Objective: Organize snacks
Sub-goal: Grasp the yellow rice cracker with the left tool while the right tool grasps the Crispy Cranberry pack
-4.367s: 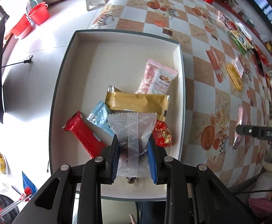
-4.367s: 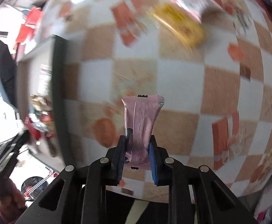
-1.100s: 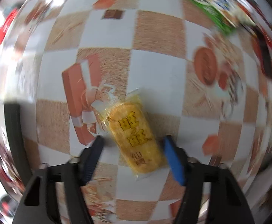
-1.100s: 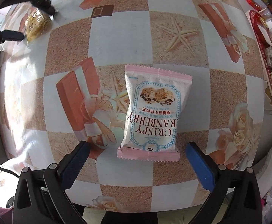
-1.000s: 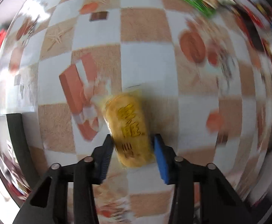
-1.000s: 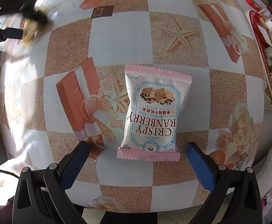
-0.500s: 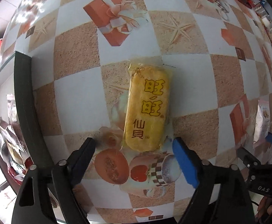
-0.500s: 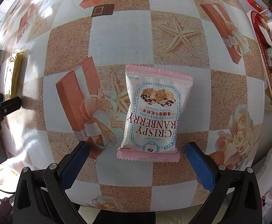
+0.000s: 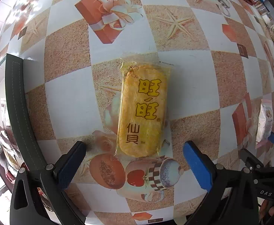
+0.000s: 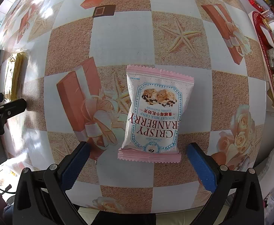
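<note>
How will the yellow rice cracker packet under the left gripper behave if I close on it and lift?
The yellow rice cracker packet lies flat on the table, so it should not roll. Its clear glossy film looks slippery. The cracker inside probably keeps it stiff and light but brittle, so squeeze gently.

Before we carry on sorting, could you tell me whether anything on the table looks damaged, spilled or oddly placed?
Nothing stands out. The yellow rice cracker packet and the pink cranberry nougat crisp packet both lie flat, sealed and intact on the tablecloth, each between open jaws.
</note>
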